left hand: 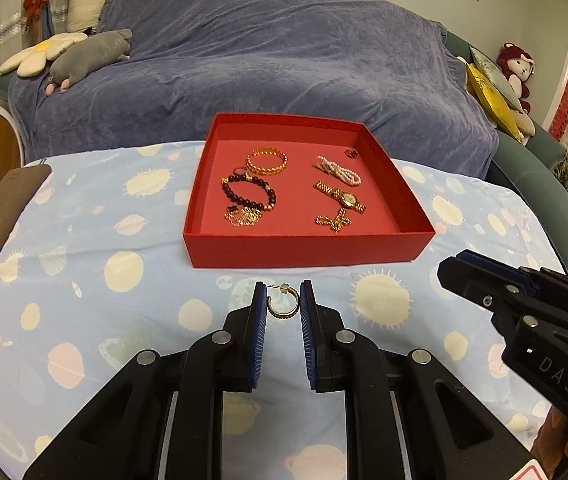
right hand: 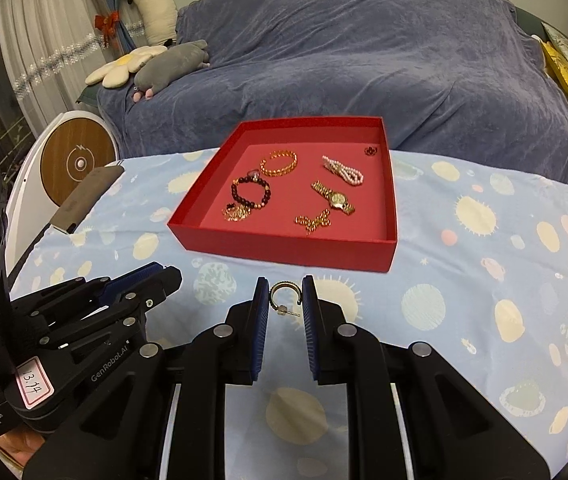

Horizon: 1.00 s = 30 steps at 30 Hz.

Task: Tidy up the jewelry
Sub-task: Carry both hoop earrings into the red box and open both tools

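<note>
The left tool (left hand: 282, 300), on the near side of the red box (left hand: 304, 250), pinches a gold hoop earring (left hand: 283, 305) between its narrow blue pads, post uppermost. The right tool (right hand: 284, 300), beside it and also just short of the box's near wall, clamps a matching hoop (right hand: 283, 294) the other way up, post hanging below. Each grip catches the hoop across its width, probably so the thin wire cannot swing on the way over the wall.

Inside the box, from left, lie a dark bead bracelet (left hand: 249, 192) with a tangled gold chain (left hand: 244, 216) in front of it, a gold bangle (left hand: 267, 162) behind, then pearls (left hand: 338, 170), a gold watch (left hand: 342, 198), a small gold piece (left hand: 334, 220) and a red item in the far right corner (left hand: 351, 153). The near right floor of the box looks free, a likely spot for the pair.

Left of the box a brown case (left hand: 8, 208) rests on the counter's patterned cloth (left hand: 84, 280); a covered sofa (left hand: 264, 60) stands behind. Only the box's near wall stands between the tools and its floor.
</note>
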Each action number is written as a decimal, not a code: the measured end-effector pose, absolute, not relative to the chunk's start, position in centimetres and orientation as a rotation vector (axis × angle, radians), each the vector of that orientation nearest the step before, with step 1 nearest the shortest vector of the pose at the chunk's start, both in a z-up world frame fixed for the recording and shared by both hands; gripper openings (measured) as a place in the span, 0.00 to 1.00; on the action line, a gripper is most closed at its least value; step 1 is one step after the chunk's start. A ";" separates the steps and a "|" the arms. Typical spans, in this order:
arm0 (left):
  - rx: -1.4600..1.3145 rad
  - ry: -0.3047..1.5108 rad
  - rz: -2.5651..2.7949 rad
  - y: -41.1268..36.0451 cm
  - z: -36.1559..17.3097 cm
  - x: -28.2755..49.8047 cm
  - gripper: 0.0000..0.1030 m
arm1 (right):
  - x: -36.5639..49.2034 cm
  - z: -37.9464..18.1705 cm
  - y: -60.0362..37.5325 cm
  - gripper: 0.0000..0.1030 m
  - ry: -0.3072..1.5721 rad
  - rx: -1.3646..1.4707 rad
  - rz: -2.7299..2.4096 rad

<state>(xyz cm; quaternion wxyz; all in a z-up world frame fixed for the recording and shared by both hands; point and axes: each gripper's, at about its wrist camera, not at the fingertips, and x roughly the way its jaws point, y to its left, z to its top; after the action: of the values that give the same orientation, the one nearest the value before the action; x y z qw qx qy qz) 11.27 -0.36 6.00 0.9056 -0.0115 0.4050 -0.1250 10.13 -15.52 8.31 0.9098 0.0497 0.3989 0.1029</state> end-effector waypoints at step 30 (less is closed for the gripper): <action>0.021 0.845 -0.173 -1.1 4.2 27.2 0.14 | 26.7 3.7 -17.5 0.16 0.903 0.174 0.182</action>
<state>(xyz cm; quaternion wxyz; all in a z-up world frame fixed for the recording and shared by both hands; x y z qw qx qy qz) 27.17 -1.09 4.23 0.9085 0.0104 0.4093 -0.0838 26.74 -17.50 3.71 0.8921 0.0837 0.4354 0.0877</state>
